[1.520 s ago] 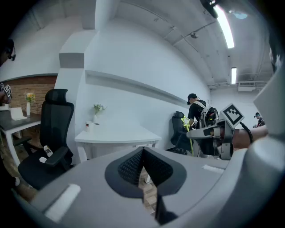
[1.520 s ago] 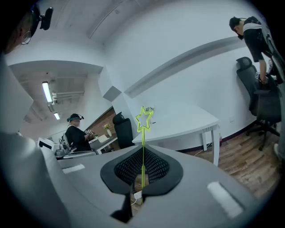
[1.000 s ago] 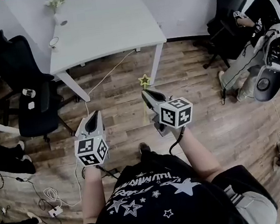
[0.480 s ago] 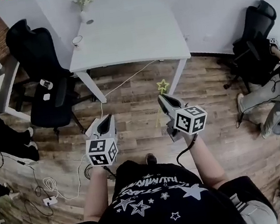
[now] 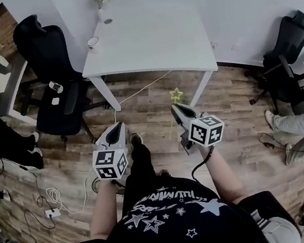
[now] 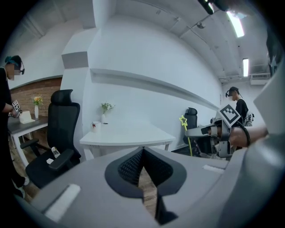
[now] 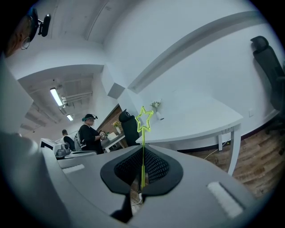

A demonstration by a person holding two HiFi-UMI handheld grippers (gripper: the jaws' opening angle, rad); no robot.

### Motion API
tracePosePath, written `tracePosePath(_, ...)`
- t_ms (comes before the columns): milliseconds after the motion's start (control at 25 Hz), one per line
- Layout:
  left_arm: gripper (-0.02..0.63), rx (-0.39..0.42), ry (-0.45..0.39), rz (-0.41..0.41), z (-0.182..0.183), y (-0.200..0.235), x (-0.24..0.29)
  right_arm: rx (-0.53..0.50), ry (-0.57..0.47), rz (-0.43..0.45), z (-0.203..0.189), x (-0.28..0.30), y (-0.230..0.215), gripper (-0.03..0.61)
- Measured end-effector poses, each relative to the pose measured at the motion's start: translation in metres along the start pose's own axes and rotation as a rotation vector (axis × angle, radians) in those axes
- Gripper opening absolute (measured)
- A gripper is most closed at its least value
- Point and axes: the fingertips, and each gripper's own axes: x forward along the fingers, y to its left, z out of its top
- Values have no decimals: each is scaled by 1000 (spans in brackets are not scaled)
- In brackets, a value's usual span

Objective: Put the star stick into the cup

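A yellow-green star stick (image 7: 144, 119) stands upright in my right gripper (image 7: 143, 150), whose jaws are shut on its thin stem. From the head view the star (image 5: 177, 94) pokes out just beyond the right gripper (image 5: 176, 109), above the wooden floor short of the white table (image 5: 186, 46). The small white cup (image 5: 92, 42) sits near the table's left edge, by a vase of flowers (image 5: 104, 11). My left gripper (image 5: 116, 129) is held level beside the right one, shut and empty. In the left gripper view the cup (image 6: 95, 126) is ahead on the table, with the star (image 6: 182, 120) off to the right.
A black office chair (image 5: 56, 75) stands left of the table, another (image 5: 290, 48) at the right. A white cable (image 5: 136, 90) runs over the floor under the table. Other people (image 7: 90, 135) are at the left by a second desk (image 5: 5, 74). A person's legs (image 5: 295, 123) show at the right.
The table and cup have come nearer in the head view, and a foot has stepped forward between the grippers. Both grippers keep their pose, the star stick still held.
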Motion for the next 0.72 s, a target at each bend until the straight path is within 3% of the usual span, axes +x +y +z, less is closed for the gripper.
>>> tracePosePath(320,3,-17,-18,-11,22,42,60,-7,7,-37,29,47,-29,20)
tracePosePath(720,3,-54,3,1,40,120,137,30,39,-58,56,149,-61,20)
